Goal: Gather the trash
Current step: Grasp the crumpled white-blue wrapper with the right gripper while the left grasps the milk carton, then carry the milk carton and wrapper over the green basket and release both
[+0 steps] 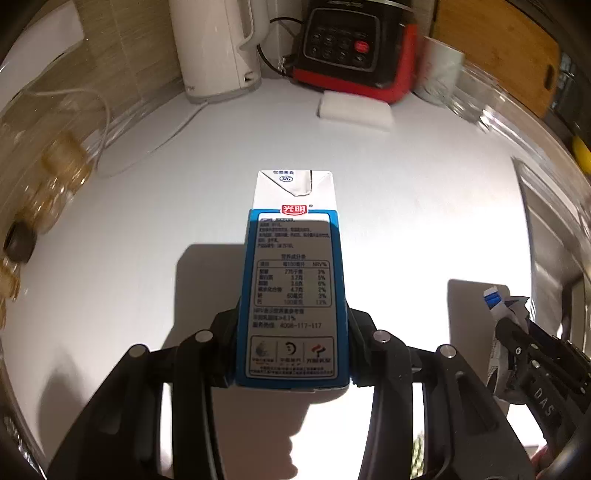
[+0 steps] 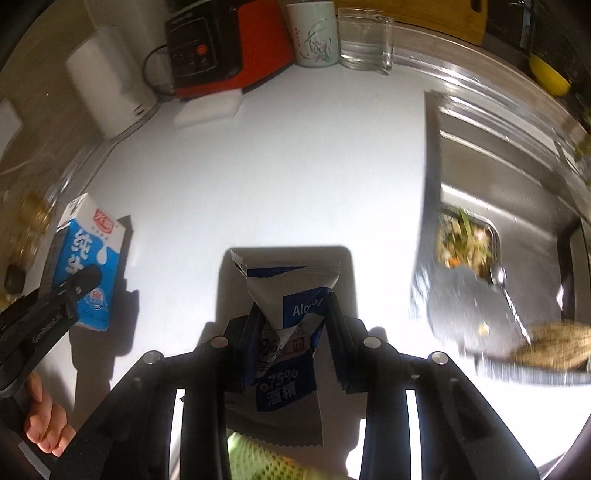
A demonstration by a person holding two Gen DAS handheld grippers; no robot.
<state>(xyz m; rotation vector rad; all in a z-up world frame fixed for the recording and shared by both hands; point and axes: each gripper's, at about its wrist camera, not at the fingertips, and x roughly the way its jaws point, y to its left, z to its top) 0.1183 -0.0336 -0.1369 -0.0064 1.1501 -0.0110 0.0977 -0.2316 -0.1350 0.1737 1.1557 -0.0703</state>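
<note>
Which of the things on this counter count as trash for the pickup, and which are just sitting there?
Trash, both already gripped:
- milk carton in the left gripper
- wipe packet in the right gripper

Just sitting there:
- kettle
- cooker
- sponge
- mug
- glass
- food tray in the sink

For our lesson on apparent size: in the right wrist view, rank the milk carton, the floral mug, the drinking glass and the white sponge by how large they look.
1. milk carton, though nearer the camera
2. floral mug, drinking glass and white sponge: too alike to rank
</note>
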